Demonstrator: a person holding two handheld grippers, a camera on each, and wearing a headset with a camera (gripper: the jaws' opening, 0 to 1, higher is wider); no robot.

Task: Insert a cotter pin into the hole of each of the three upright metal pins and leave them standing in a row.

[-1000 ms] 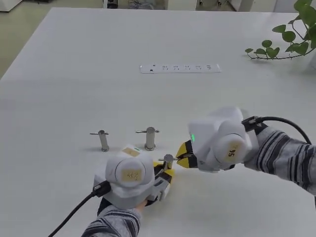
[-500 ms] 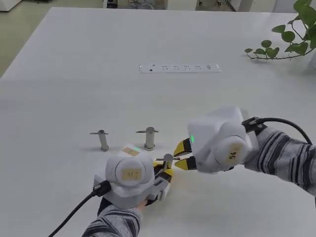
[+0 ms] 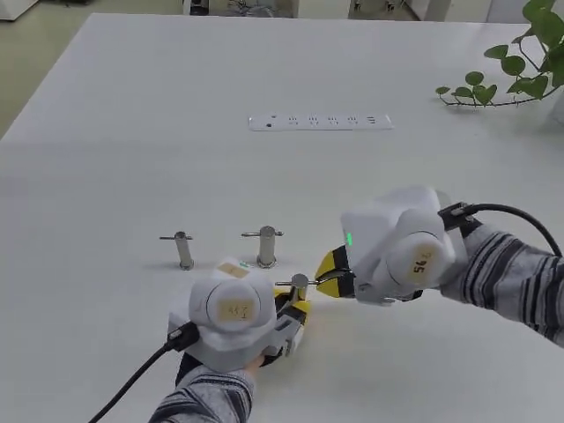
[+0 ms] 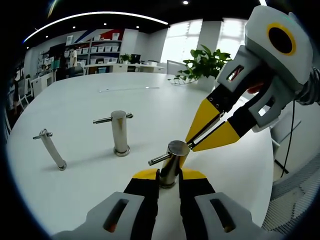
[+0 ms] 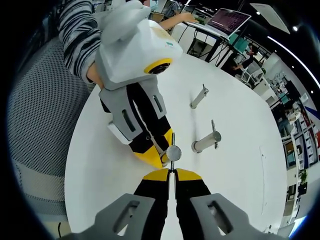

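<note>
Three upright metal pins stand on the white table. The left pin and the middle pin each carry a cotter pin crosswise near the top. My left gripper is shut on the lower shaft of the third pin. A cotter pin pokes out of that pin's hole on the left. My right gripper comes in from the right, shut on the cotter pin's other end, its tips against the pin head.
A white power strip lies further back in the middle. Leaves of a plant reach in at the back right. Cables trail from both grippers toward me. A mesh chair stands by the table edge.
The right gripper's jaws stood apart half a second ago and are together again now. The cotter pin sticks out a bit further on the third pin's left side. The left gripper has not moved.
</note>
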